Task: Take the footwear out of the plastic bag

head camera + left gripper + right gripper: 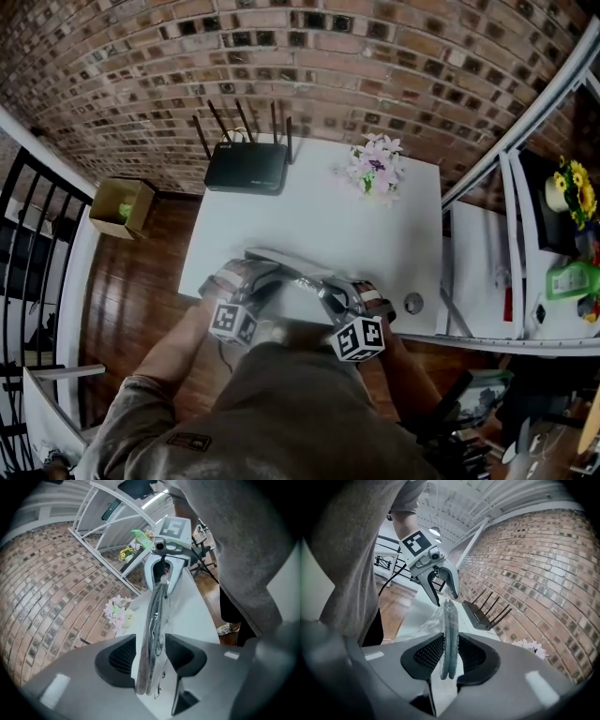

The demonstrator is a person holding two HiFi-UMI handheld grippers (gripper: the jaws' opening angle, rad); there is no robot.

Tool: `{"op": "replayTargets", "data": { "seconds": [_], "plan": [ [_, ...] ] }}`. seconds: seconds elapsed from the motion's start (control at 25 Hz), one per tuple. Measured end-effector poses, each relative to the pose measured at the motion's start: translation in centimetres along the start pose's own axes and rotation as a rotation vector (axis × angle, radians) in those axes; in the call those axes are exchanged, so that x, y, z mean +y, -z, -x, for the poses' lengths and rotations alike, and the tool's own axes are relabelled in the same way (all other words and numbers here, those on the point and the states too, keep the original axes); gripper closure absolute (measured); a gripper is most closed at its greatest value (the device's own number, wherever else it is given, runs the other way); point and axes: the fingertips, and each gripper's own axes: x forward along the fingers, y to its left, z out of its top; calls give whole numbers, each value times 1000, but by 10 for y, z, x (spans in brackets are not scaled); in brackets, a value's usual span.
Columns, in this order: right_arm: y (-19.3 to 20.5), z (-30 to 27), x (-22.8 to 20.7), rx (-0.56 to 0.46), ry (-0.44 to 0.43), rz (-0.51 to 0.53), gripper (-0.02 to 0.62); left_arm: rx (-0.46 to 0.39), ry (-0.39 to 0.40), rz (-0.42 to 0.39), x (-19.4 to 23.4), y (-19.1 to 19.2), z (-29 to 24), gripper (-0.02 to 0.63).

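Observation:
A flat pair of slippers in a clear plastic bag (292, 269) is held edge-on over the near edge of the white table (309, 220), between the two grippers. In the right gripper view the bagged pair (449, 637) sits between the pads, and my right gripper (450, 654) is shut on it. In the left gripper view the other end of the bag (153, 634) passes between the jaws of my left gripper (151, 654), which stand open with a gap on the right side. Each gripper faces the other across the bag: the left gripper (440, 590), the right gripper (161, 573).
A black router (246, 167) with antennas and a small bunch of flowers (375, 169) stand at the table's far side. A small round object (412, 303) lies near the front right corner. A cardboard box (122, 208) is on the wooden floor at the left; a shelf (525, 253) stands at the right.

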Motion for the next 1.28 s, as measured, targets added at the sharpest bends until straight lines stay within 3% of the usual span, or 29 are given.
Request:
{"op": "replayTargets", "data": {
  "seconds": [0.16, 0.28, 0.36, 0.8, 1.28],
  "plan": [
    [-5, 0, -1, -10, 1, 15, 485, -13, 0, -11, 2, -11, -6, 419],
    [-8, 2, -7, -17, 15, 17, 486, -14, -18, -34, 6, -13, -9, 494],
    [-9, 5, -10, -20, 23, 20, 488, -2, -31, -44, 7, -10, -11, 506],
    [-6, 27, -16, -41, 58, 13, 489, 111, -101, -27, 15, 32, -18, 534],
    [-9, 41, -24, -53, 69, 17, 491, 137, -129, 8, 21, 36, -17, 540]
  ]
}}
